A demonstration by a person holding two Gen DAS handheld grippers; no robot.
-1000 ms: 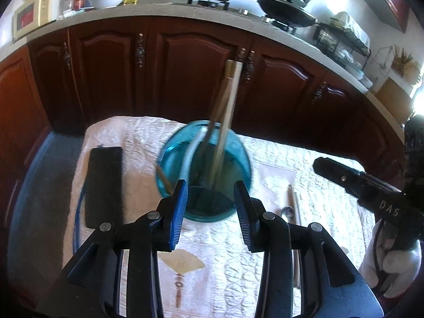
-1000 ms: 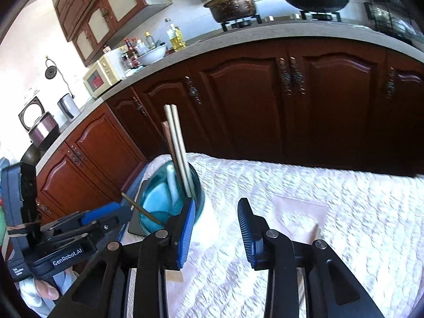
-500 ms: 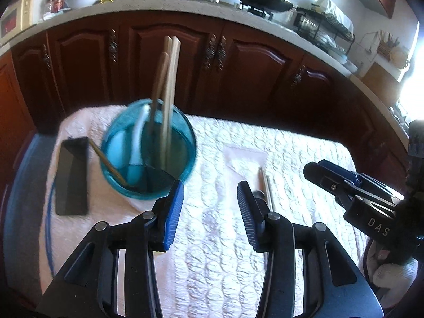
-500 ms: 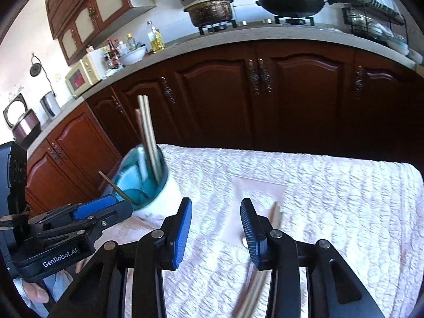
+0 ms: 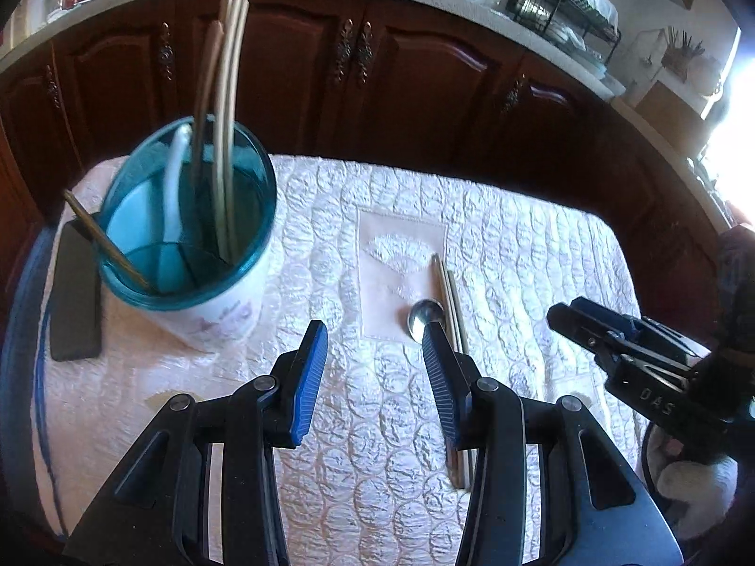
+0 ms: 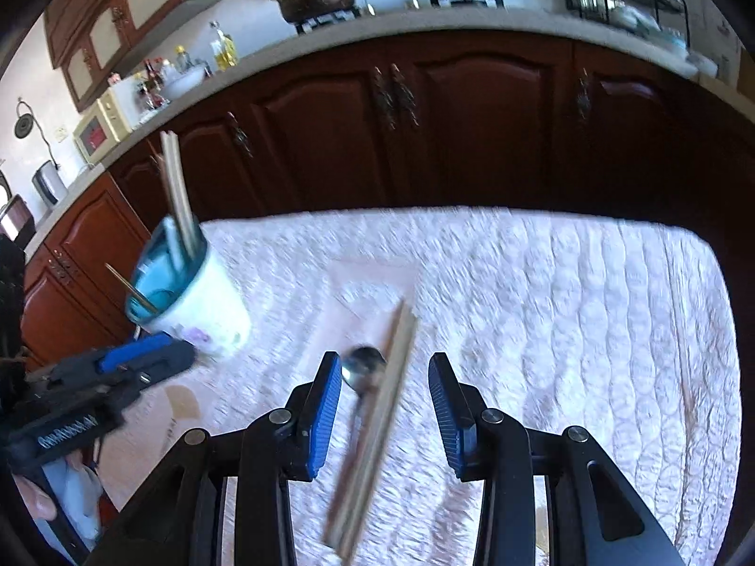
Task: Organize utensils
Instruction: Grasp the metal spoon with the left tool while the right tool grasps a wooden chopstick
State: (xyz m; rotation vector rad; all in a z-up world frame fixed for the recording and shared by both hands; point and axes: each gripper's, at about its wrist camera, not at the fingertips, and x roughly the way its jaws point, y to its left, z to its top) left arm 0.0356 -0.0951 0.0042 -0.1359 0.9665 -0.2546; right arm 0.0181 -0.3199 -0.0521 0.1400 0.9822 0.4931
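So we're swinging both claws away from the utensil holder and over toward the loose stuff lying on the quilted white cloth, and we're coming down lower as we go. A second ago the left claw was looking straight into the holder; now the holder is sitting off to its left, already carrying chopsticks and a white spoon. Its jaws have just been opening and they're standing wide with nothing between them.

The right claw is hanging right over the pair of chopsticks and the metal spoon, which are lying side by side near the middle of the cloth. Its jaws are parted and empty too, having opened a little, with the chopsticks lined up between them but not pinched yet. We're guessing that's the next pickup.

Room-wise: dark red wood cabinets running behind the counter, a pot and a wok on the stove, and a black phone-like slab beside the holder.
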